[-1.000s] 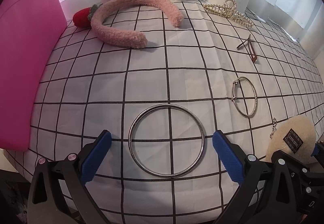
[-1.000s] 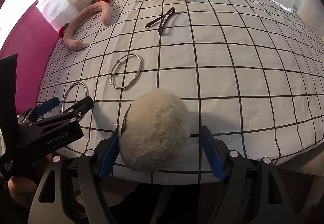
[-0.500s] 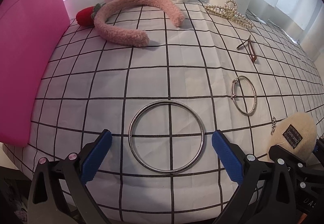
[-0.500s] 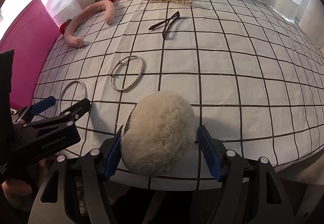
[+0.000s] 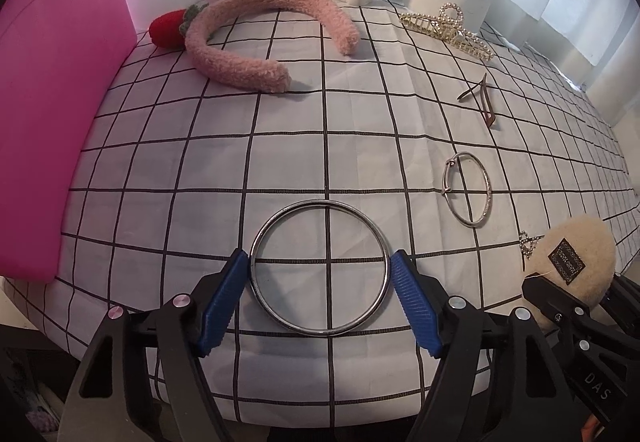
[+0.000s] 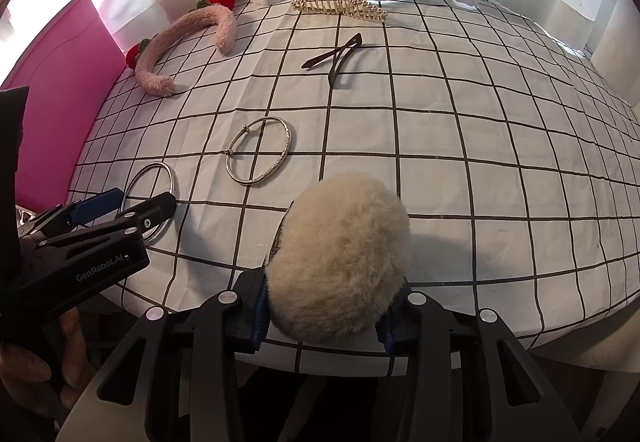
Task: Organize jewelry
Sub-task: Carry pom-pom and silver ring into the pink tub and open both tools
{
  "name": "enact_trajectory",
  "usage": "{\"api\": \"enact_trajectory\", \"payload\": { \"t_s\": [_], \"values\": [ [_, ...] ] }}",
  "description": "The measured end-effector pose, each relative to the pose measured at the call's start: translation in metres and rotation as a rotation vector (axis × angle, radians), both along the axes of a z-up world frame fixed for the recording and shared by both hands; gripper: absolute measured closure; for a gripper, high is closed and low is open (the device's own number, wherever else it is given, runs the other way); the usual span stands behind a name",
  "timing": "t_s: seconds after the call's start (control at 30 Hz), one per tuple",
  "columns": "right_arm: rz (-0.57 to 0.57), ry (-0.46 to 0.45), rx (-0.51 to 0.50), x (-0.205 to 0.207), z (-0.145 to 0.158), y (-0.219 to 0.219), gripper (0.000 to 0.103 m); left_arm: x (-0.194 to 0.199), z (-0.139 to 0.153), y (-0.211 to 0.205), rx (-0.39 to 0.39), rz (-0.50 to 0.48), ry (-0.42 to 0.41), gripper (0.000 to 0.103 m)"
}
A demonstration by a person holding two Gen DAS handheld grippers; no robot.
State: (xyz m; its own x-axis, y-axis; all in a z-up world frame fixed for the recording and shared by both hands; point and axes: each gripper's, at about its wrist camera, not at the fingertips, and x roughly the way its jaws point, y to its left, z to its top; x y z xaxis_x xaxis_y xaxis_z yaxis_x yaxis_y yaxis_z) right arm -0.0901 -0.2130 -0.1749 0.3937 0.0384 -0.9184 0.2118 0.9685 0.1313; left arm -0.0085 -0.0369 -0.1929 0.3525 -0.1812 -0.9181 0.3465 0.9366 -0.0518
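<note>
A large plain silver bangle (image 5: 319, 331) lies flat on the checked cloth. My left gripper (image 5: 319, 266) has its blue pads touching the bangle's two sides, so it is shut on it. The bangle also shows in the right wrist view (image 6: 170, 178). My right gripper (image 6: 324, 312) is shut on a cream fluffy pompom hair clip (image 6: 340, 262), which also shows in the left wrist view (image 5: 568, 262). A smaller patterned silver bangle (image 5: 486, 188) lies to the right of the large one.
A pink box (image 5: 52, 114) stands at the left edge. A pink fluffy headband (image 5: 248, 38) with red strawberries, a pearl claw clip (image 5: 448, 28) and a dark hair clip (image 5: 482, 100) lie farther back. White curtains hang behind the table.
My left gripper's jaws have closed in from wide open onto the large bangle's sides. My right gripper has closed tighter on the fluffy clip.
</note>
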Motion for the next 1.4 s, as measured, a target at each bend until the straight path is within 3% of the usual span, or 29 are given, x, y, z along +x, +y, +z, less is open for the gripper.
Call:
{"api": "enact_trajectory", "payload": {
  "t_s": [0.5,1.4],
  "values": [
    [0.01,-0.055,-0.021,0.006,0.029,0.0,0.063,0.005,0.043,0.01,-0.031,0.016,-0.072,0.032],
    [0.133,-0.272,-0.109,0.056,0.137,0.037,0.063,0.025,0.176,0.055,-0.143,0.099,-0.335,0.032]
  ]
}}
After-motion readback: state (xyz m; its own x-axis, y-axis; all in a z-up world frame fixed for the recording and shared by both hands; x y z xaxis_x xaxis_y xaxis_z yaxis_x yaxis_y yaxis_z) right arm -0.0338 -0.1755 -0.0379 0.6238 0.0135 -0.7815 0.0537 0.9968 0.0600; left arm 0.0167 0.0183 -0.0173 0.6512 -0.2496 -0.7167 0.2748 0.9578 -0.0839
